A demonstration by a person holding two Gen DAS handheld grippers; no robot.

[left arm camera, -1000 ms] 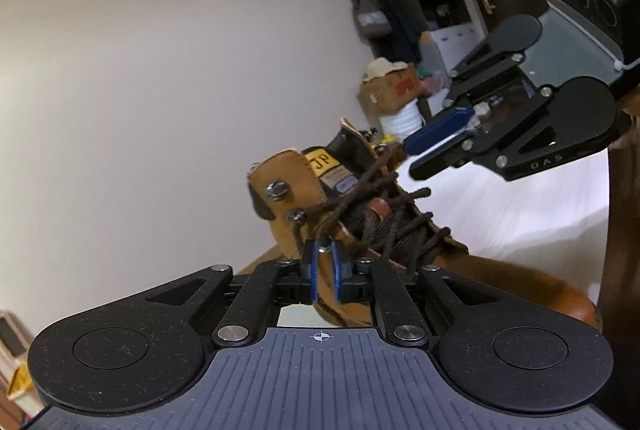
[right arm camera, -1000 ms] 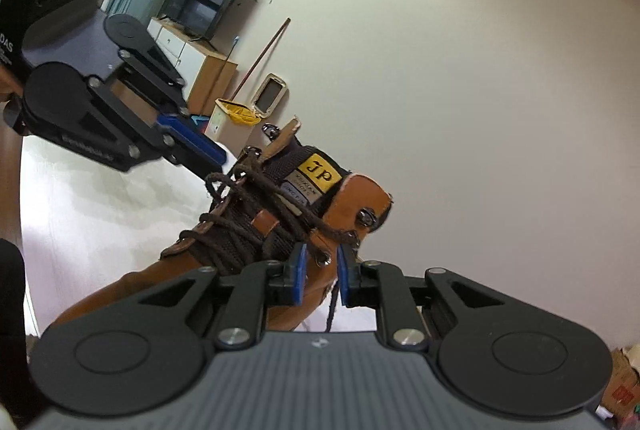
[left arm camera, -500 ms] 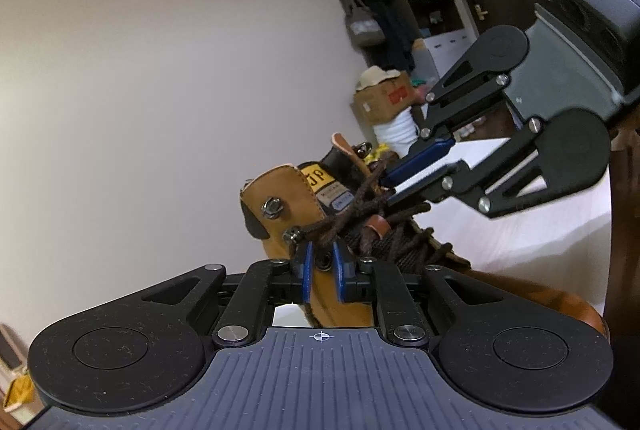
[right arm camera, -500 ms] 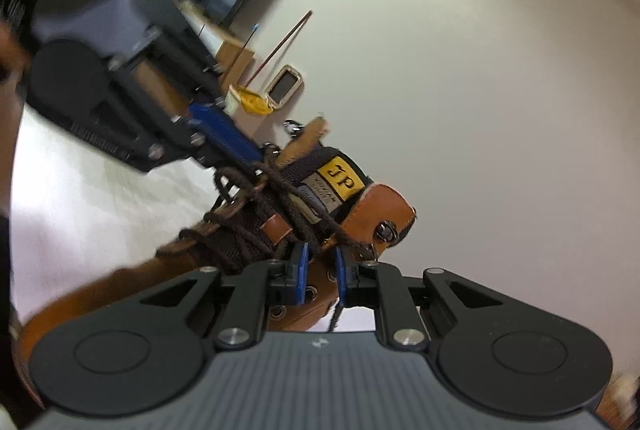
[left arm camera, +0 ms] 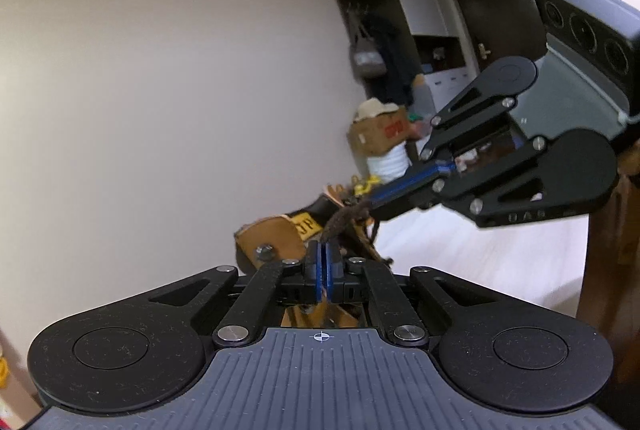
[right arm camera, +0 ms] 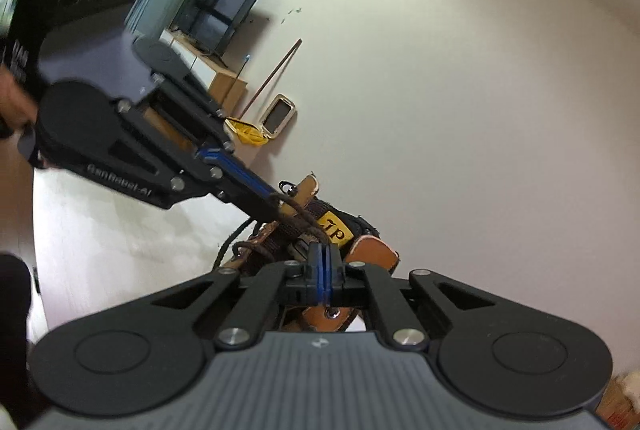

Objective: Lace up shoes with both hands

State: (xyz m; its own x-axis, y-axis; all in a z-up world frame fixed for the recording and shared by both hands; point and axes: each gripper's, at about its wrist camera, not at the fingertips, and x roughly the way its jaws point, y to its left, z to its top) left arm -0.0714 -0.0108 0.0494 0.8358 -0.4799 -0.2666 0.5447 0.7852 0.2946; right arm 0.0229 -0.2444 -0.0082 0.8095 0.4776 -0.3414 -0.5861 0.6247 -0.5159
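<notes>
Both your grippers have closed since the earlier frame: left gripper (left arm camera: 323, 250) pinches a lace (left arm camera: 340, 221); right gripper (right arm camera: 323, 250) apparently clamps the other strand. Boot (right arm camera: 362, 250) sits at 12 o'clock, just beyond the tips.

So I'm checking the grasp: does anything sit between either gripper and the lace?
Nothing visible does. The left gripper and right gripper are each shut directly on the brown lace above the boot.

Cardboard box (left arm camera: 378, 132) beside white cabinet (left arm camera: 404, 2); television (right arm camera: 222, 12), yellow dustpan (right arm camera: 246, 132) against wall.
</notes>
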